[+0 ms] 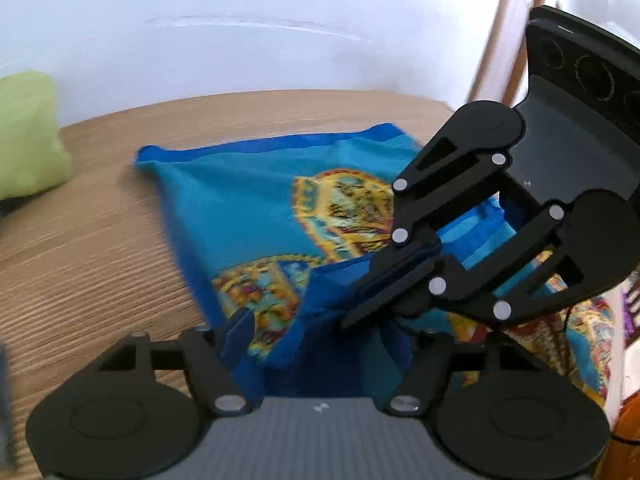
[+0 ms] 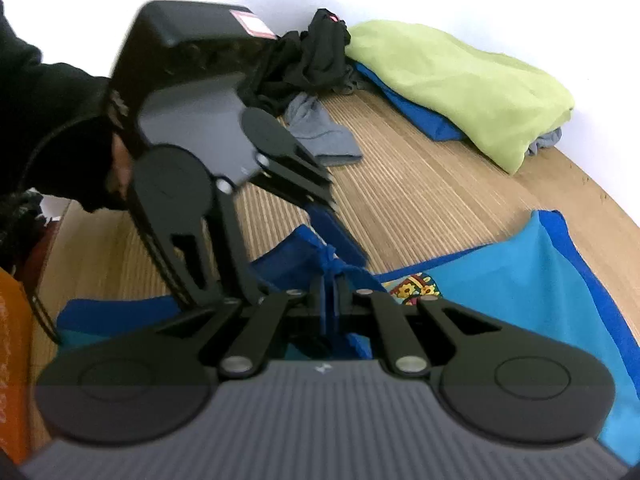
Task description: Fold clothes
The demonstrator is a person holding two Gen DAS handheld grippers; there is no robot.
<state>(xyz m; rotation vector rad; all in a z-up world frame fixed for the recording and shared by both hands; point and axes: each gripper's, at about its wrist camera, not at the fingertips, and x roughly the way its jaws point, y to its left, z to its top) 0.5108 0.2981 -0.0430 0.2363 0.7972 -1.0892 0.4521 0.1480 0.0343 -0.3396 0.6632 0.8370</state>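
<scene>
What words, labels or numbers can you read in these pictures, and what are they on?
No text is readable.
Red and white sticker on the left tool's body: too blurred to read.
Printed emblem on the blue shirt: any lettering is too blurred to read.

Matt plastic, soft cloth, ribbed wood

The right gripper (image 2: 329,296) and left gripper (image 1: 320,340) are matt black plastic with bright metal pivot pins and finely ribbed grey housings. The blue T-shirt (image 1: 248,200) is smooth cloth with a multicoloured print. The table (image 1: 88,240) is pale wood with a fine ridged grain. The lime-green garment (image 2: 460,80) looks soft and matt.
</scene>
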